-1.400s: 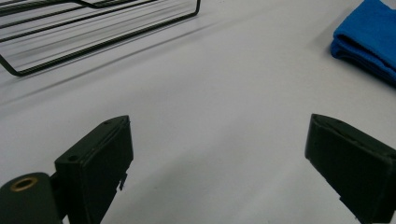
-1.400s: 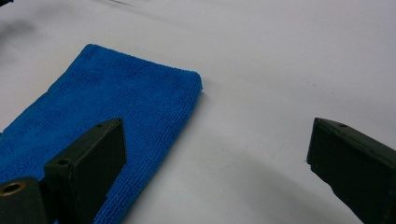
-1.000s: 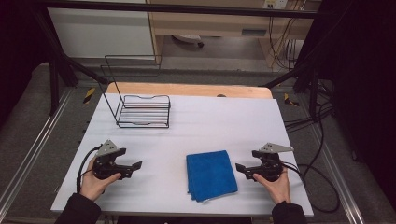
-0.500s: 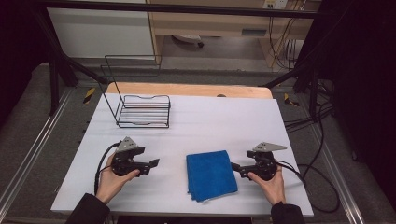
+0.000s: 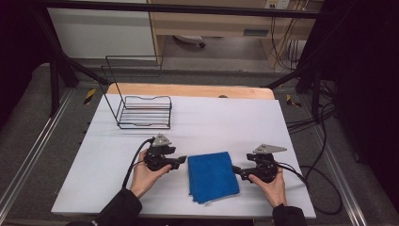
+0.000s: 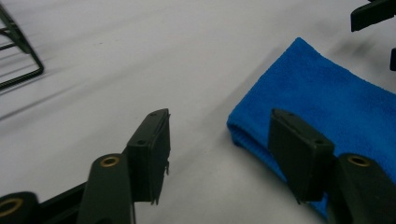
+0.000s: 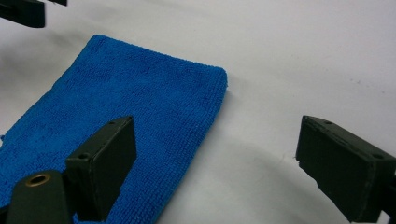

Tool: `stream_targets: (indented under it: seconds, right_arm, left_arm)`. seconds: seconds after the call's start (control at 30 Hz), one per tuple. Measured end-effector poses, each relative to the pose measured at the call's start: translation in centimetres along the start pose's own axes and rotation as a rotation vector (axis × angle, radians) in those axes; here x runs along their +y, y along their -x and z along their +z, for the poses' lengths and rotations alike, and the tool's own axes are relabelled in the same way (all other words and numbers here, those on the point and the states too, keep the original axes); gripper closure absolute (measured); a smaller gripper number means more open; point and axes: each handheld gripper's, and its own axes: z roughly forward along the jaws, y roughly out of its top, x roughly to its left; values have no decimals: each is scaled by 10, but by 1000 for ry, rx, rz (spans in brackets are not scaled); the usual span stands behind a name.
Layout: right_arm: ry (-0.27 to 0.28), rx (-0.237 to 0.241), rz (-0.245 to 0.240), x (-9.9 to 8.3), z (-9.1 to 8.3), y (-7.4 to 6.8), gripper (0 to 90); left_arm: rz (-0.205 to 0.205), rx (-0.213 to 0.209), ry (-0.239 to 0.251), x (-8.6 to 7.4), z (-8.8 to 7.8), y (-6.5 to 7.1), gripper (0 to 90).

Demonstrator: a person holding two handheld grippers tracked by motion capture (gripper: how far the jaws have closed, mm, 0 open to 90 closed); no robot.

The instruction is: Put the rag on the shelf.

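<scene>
My left gripper (image 5: 181,161) has just slid in from the left, its jaws narrowing with nothing between them yet; they stand half-open at the corner of the folded blue cloth (image 5: 211,176). My right gripper (image 5: 235,169) waits wide at the cloth's opposite edge. So a two-sided pickup looks imminent. The cloth is soft, nubbly terry; beyond my left gripper stands a thin black wire rack (image 5: 143,111) on the smooth white table (image 5: 235,117).

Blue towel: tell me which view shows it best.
The high view: the whole folded blue towel lies in sight on the white table, between both grippers. The left gripper view shows one corner and folded edge behind a jaw; the right gripper view shows a large close-up part, cut off at the frame.
</scene>
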Motion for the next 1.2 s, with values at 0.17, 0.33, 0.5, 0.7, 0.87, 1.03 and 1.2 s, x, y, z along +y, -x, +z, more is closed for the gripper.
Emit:
stream_targets:
  seconds: [0.17, 0.33, 0.5, 0.7, 0.87, 1.03, 1.2]
  right_arm:
    - [-4, 1, -1, 0, 0, 0, 128]
    - [-6, 2, -3, 0, 0, 0, 123]
    - [-8, 4, -5, 0, 0, 1, 120]
    - [-8, 9, -5, 0, 0, 1, 119]
    - [-9, 11, -1, 1, 0, 1, 118]
    - [-6, 15, 1, 1, 0, 0, 118]
    - [-3, 16, -2, 0, 0, 0, 119]
  left_arm:
    - [14, -5, -45, 8, 22, 10, 489]
    - [21, 13, -94, 9, 43, 14, 567]
    - [34, 2, -128, 6, 56, 18, 618]
    - [25, -17, -121, 5, 60, 20, 683]
    - [14, -40, -123, 5, 62, 23, 802]
    - [36, -36, -118, 6, 60, 24, 855]
    - [21, -39, -96, 10, 52, 22, 864]
